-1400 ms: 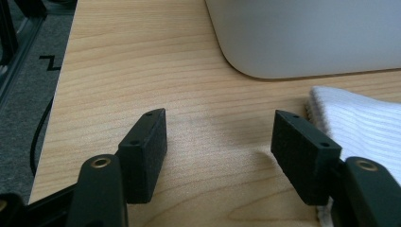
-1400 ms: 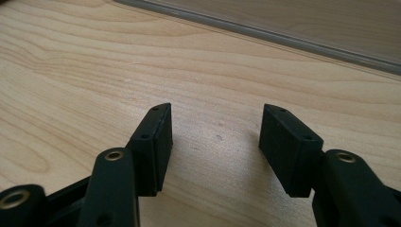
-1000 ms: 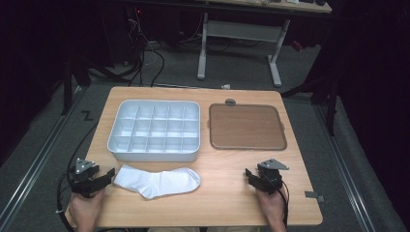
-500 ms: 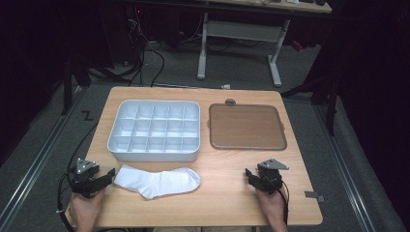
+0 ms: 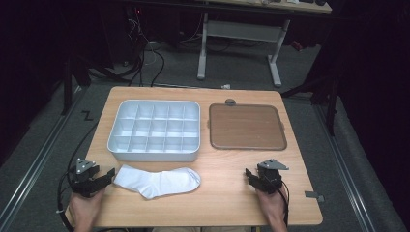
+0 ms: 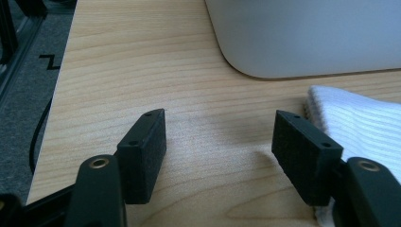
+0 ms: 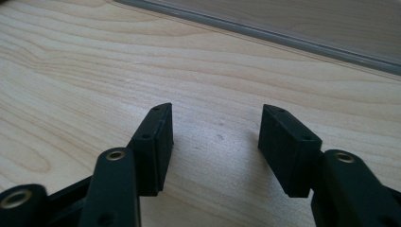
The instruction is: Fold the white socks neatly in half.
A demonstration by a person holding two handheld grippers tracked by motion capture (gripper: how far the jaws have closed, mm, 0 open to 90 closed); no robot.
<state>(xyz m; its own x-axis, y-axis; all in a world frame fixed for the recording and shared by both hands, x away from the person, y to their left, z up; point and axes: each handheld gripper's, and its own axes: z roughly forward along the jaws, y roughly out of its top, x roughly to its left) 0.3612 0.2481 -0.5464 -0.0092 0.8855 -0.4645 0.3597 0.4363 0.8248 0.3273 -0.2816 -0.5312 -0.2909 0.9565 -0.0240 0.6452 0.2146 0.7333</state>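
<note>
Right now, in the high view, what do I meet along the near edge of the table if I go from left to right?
left gripper → white sock → right gripper. The left gripper's jaws stand open at the sock's cuff end; the right gripper's jaws have just been closing a little, with nothing between them.

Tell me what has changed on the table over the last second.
Only the right gripper: its jaws have just been closing a little, with nothing between them. The left gripper rests open beside the white ribbed sock. Sock, grey compartment tray and brown flat tray lie unmoved.
</note>
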